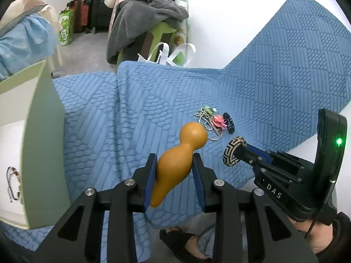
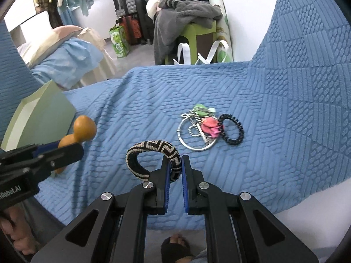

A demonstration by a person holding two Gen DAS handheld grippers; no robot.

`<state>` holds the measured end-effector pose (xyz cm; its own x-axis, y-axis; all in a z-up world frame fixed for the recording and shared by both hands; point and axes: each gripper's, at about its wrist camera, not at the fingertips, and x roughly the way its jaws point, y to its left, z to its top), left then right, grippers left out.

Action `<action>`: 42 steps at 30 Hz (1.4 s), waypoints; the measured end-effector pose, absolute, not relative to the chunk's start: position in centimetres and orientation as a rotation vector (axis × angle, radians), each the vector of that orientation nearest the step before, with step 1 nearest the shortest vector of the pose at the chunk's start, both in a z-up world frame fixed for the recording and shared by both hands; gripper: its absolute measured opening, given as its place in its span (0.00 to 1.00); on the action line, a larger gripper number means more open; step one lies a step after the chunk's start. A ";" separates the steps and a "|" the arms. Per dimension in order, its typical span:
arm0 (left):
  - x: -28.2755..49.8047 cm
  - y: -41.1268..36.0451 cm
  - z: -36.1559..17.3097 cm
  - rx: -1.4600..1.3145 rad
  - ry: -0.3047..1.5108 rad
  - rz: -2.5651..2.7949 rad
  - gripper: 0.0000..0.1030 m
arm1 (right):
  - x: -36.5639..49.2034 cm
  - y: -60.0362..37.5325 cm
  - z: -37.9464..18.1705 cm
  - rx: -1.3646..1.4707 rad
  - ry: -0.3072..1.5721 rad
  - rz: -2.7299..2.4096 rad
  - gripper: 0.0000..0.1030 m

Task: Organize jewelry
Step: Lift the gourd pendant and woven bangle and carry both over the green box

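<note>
My left gripper point(image 1: 174, 164) is shut on an orange gourd-shaped wooden stand point(image 1: 178, 160), held above the blue bedspread point(image 1: 131, 114); the stand also shows in the right wrist view point(image 2: 82, 131). My right gripper point(image 2: 176, 165) is shut on a black-and-cream woven bangle point(image 2: 151, 153), which also shows in the left wrist view point(image 1: 233, 151) just right of the stand. A pile of jewelry lies on the bedspread ahead: a silver bangle point(image 2: 186, 140), bead chains point(image 2: 193, 125), a pink piece point(image 2: 210, 128), a green piece point(image 2: 200, 108) and a black coil hair tie point(image 2: 232, 129).
A pale green open box point(image 1: 41, 131) stands at the left, with a hooked piece point(image 1: 12, 182) inside; it also shows in the right wrist view point(image 2: 43, 114). Beyond the bed are a green stool point(image 2: 197, 32) piled with grey clothes, bags and suitcases. The bedspread rises up at the right.
</note>
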<state>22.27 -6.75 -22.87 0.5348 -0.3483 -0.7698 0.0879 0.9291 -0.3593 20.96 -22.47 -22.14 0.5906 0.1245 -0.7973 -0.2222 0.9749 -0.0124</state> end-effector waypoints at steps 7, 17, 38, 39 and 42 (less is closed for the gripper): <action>21.6 -5.4 -21.1 -0.312 0.995 -0.267 0.32 | 19.9 -22.8 -20.9 -0.068 0.896 0.171 0.07; 20.4 -4.6 -15.8 -0.267 0.931 -0.278 0.32 | 17.2 -22.8 -17.3 0.001 0.872 0.156 0.07; 17.3 4.8 -6.4 -0.297 0.790 -0.163 0.32 | 17.3 -13.1 -4.9 -0.085 0.708 0.297 0.07; 17.1 5.3 -6.1 -0.301 0.782 -0.157 0.32 | 17.5 -12.1 -4.4 -0.095 0.701 0.309 0.07; 16.7 7.4 -4.7 -0.311 0.749 -0.123 0.32 | 17.8 -10.1 -3.3 -0.115 0.679 0.336 0.07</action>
<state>16.68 7.45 -4.74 0.7275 -0.2195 -0.6501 -0.0006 0.9473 -0.3204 17.78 -10.10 -3.27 0.7269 0.2667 -0.6328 -0.3412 0.9400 0.0042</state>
